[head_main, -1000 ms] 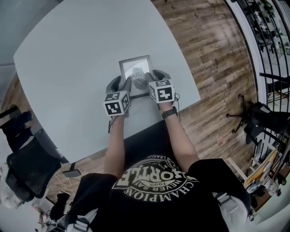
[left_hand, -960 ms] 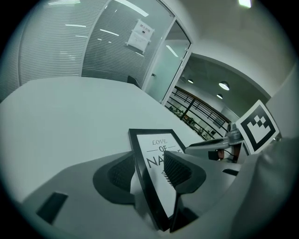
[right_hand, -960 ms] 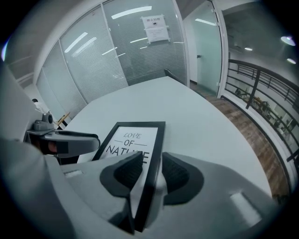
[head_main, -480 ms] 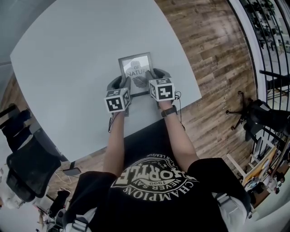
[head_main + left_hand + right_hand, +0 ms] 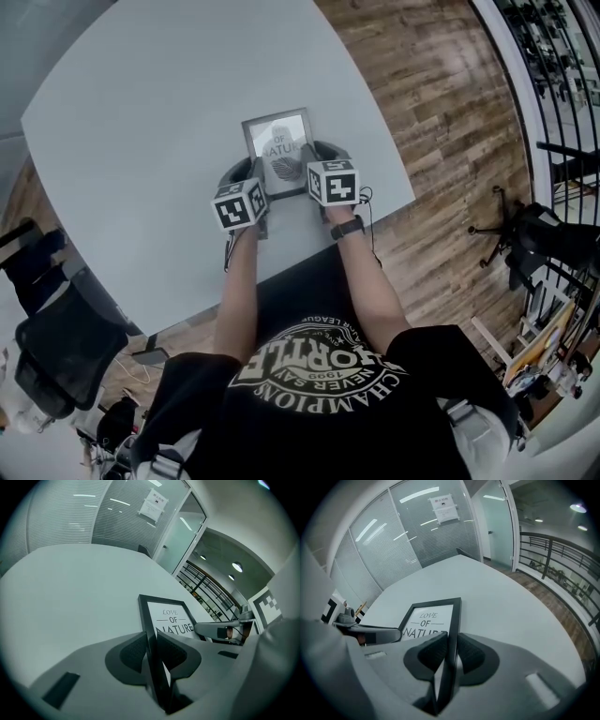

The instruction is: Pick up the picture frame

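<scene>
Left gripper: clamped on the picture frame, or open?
Shut on it. The left gripper has just been closing its jaws. The left gripper view shows both pads pressing the picture frame's black edge between them.

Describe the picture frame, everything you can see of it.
The picture frame is a thin black rectangle around a white print reading LOVE OF NATURE. It lies face up, seemingly flat, on the pale grey table, near the person's edge. The left gripper has the frame's left rail between its jaws, and the right gripper has the right rail. Both pairs of jaws have just been closing and now press on the rails.
</scene>
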Demonstrator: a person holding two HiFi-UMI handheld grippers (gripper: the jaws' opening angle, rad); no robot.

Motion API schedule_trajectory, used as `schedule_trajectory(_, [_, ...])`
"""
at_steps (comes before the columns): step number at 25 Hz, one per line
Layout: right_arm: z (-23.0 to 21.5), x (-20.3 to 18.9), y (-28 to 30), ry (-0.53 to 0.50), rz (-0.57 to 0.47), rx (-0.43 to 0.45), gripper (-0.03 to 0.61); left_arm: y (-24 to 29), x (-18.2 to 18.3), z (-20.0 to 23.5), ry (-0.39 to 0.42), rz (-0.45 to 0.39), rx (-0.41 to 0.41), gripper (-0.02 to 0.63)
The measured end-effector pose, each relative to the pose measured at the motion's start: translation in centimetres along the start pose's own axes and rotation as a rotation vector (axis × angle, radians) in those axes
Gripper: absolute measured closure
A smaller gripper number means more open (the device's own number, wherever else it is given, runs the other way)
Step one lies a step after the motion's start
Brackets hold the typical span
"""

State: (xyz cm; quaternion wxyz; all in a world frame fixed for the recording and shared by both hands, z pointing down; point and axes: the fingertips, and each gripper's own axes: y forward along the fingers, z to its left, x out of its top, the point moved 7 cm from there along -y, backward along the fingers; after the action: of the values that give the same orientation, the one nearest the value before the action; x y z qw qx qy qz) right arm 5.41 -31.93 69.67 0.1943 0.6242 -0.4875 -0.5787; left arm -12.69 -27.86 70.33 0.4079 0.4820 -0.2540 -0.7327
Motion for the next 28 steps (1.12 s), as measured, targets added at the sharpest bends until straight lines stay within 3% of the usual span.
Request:
schedule_trajectory(11, [1.8, -2.2, -1.8, -0.008, 0.011, 0.004, 0.512, -2.5, -2.4, 0.4, -0.053, 0.004, 0.005, 0.543])
schedule_trajectory(28, [7.2, -3.3, -7.4, -0.042, -0.101, 0.049, 0.512, -11.4, -3.2, 0.3, -0.017, -0.114, 0.032, 0.543])
